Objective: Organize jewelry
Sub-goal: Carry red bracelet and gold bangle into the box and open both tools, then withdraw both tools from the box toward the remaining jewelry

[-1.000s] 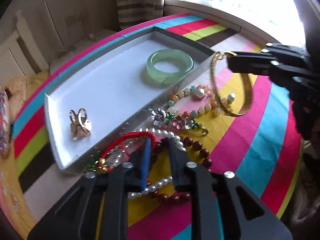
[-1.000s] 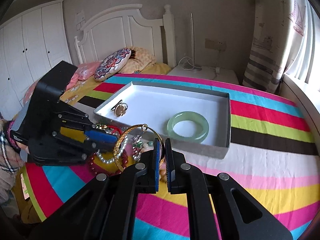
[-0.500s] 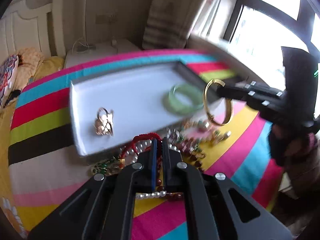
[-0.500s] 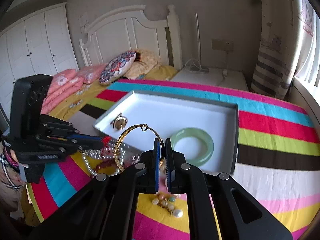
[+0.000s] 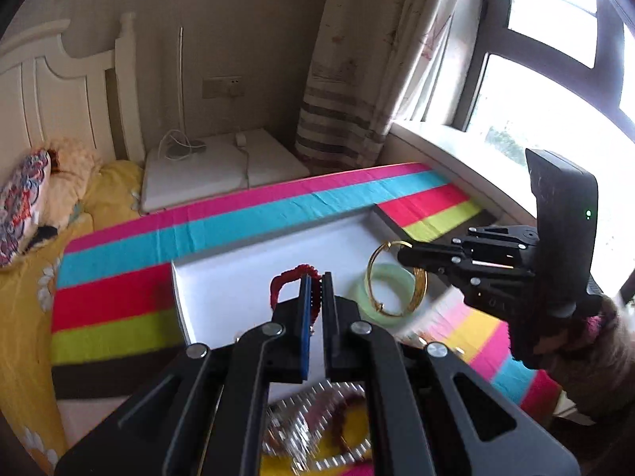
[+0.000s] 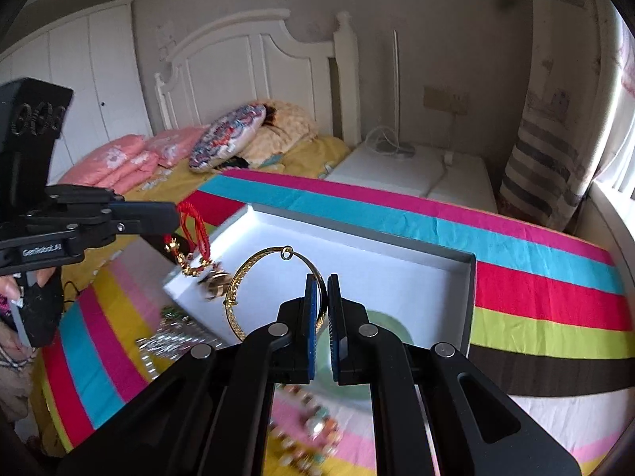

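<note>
Above the white tray (image 6: pixel 468 273): two pieces aloft.
Left tool (image 5: pixel 315 277) clamped on limp red cord bracelet (image 5: pixel 291 273); right tool (image 6: pixel 321 277) pinching stiff, slippery gold bangle (image 6: pixel 258 265) by its rim.

Brand on the left gripper (image 6: pixel 174 216): we read "GenRobot.AI" in small white letters on the side of its black body, seen from the right wrist view.
Raised marks on the same gripper's upright block: we see round shapes like "000", but we cannot read them with any certainty.
Wall socket (image 5: pixel 221 87): we find no lettering we can read.
Elsewhere: we find no other labels or numbers.
</note>
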